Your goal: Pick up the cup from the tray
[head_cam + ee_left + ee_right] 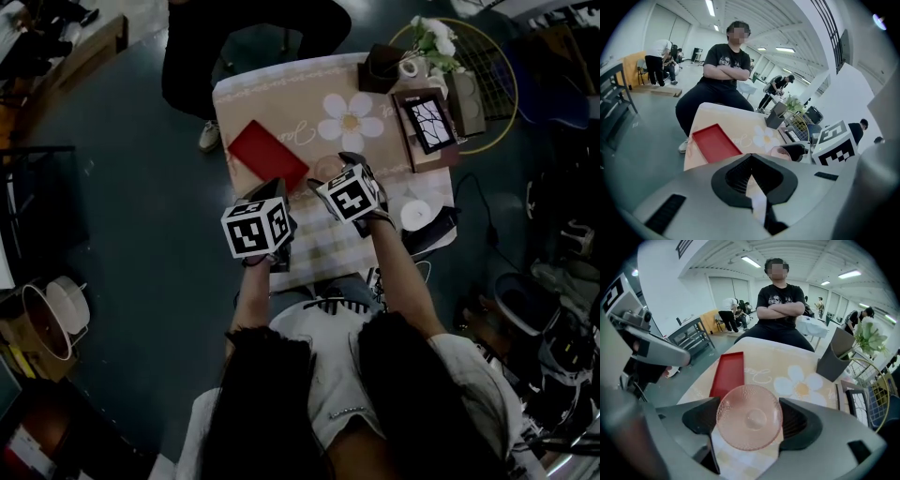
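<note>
I see both grippers over the near half of the small table with a beige daisy-print cloth [281,103]. Left gripper [269,192] is at the near corner of the flat red rectangular tray [267,155]. Right gripper [336,171] has the pale pink translucent cup [327,166] between its jaws, just right of the tray. A dark-clothed seated person [234,47] is at the far side.

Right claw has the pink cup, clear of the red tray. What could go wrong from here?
1. The pink dimpled translucent cup is round and pinched only at its sides by the right claw; it might slip or tip.
2. The shut left claw sits close beside it, so a bump could knock the cup loose.
</note>
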A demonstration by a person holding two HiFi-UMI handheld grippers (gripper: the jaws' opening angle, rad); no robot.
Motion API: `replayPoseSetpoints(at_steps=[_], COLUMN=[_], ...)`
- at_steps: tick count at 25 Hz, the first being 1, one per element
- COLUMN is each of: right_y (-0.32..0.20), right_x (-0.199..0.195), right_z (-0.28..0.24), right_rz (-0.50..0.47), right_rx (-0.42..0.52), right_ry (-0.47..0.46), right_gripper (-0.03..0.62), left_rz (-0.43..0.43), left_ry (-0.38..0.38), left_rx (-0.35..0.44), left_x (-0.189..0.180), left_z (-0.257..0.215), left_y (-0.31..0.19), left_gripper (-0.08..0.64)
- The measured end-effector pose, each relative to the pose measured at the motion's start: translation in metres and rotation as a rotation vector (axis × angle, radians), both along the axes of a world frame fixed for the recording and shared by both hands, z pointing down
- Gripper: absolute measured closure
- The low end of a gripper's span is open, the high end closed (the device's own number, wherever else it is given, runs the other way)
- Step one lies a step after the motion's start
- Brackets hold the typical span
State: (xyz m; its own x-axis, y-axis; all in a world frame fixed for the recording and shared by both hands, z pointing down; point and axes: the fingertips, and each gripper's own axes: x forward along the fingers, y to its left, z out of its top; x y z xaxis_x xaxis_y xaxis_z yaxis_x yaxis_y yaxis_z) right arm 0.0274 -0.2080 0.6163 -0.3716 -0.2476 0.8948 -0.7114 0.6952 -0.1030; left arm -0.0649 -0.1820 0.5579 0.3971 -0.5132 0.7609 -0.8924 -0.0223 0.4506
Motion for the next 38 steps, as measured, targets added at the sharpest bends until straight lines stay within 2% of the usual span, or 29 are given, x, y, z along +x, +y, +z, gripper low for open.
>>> replayPoseSetpoints(at_steps=[11,15,18,23,28,31,34,35,37,38], right_y=[0.014,0.014,0.011,0.006,-0.002,0.0,0.004,0.006,0.011,0.015], right_x=[0.014,0.016,0.014,0.014,0.017,0.017,0.02,0.023,0.03,0.032], right_z=[0.016,0.016,0.008,-0.019,-0.072,-0.098,-0.113,-0.117,-0.123,-0.126], right_rz=[0.016,0.076,0.074,0.061,0.172,0.227,0.23,0.229,0.244,0.256], right_rx=[-0.035,-0.076,-0.068,-0.002,0.102,0.129,0.181,0.207,0.255,0.265], right_ry=[-0.003,-0.05,-0.079,-0.096,-0.222,-0.304,-0.315,-0.3,-0.271,-0.273], right_gripper=[0.192,0.192,0.192,0.192,0.192,0.192,0.193,0.211,0.378,0.413], left_rz=[0.021,0.016,0.005,-0.006,-0.017,-0.016,-0.014,-0.014,-0.014,-0.013], left_ry=[-0.001,-0.012,-0.014,-0.008,0.009,0.01,0.012,0.015,0.019,0.02], left_rx=[-0.024,-0.025,-0.037,-0.043,-0.001,0.027,0.052,0.06,0.073,0.077], left_x=[0.006,0.002,-0.003,-0.006,-0.004,-0.003,-0.001,0.0,0.001,0.002], left_z=[0.007,0.008,0.011,0.009,-0.007,-0.018,-0.028,-0.031,-0.035,-0.037], left_y=[0.001,0.002,0.006,0.01,0.012,0.014,0.016,0.018,0.023,0.025], left_gripper=[0.557,0.557,0.557,0.557,0.557,0.557,0.557,0.557,0.557,0.557])
